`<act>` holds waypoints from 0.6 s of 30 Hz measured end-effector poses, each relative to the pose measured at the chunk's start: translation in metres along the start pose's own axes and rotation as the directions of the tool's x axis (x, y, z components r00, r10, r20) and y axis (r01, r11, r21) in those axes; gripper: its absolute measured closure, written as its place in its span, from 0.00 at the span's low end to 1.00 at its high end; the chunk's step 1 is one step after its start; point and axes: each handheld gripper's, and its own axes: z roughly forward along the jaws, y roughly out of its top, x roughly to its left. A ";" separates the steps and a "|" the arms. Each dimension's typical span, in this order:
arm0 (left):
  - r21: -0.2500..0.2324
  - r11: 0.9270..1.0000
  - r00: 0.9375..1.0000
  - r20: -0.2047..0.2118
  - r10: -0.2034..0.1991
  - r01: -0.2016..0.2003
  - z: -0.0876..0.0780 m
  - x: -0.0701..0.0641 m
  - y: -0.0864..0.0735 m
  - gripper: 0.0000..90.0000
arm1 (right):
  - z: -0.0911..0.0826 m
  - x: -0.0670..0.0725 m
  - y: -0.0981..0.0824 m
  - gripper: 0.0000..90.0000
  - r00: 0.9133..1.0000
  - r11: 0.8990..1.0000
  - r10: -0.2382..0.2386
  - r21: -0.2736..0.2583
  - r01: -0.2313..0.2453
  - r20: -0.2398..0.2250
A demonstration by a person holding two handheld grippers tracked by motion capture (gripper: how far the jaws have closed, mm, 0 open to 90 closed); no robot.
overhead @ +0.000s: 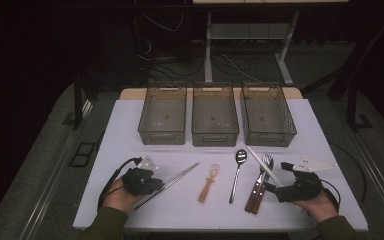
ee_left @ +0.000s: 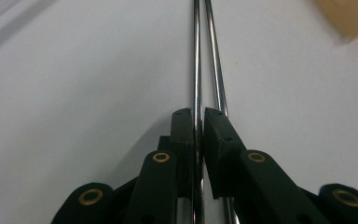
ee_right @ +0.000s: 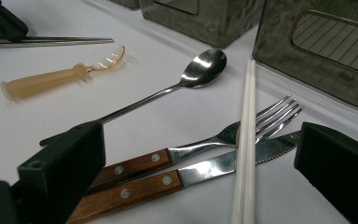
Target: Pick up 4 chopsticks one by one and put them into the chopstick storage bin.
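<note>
The left gripper (ee_left: 199, 122) is clamped on the metal chopsticks (ee_left: 204, 60) down at the near left of the table (overhead: 130, 125), and in the left gripper view one rod is pinched right between the two pads while the second rod is seen running just beside the right-hand pad, touching or nearly so. In the high view the pair is laid slanting, from the gripper out toward the far right, tips ending near the amber plastic spoon (overhead: 209, 182). The right gripper (ee_right: 200, 172) is held wide open at the near right, nothing pressed between its jaws; the wooden-handled fork (ee_right: 200, 144), the wooden-handled knife (ee_right: 191, 175) and the white chopsticks (ee_right: 245, 140) are seen lying in the gap ahead of it, with the white pair laid across the fork and knife. A steel spoon (overhead: 237, 173) is placed between the amber one and the fork. Three grey bins (overhead: 215, 121) are lined up along the far side.
</note>
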 end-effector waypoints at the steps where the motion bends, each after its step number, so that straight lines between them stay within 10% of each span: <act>1: 0.000 1.000 1.000 0.000 0.000 0.000 0.000 0.000 0.000 0.91 | 0.000 0.000 0.000 0.02 1.000 1.000 -0.001 0.000 0.001 0.000; 18: 0.193 0.981 1.000 -0.027 -0.009 0.015 0.006 -0.002 0.028 0.92 | 0.002 0.000 0.000 0.02 1.000 1.000 0.004 0.006 -0.004 -0.002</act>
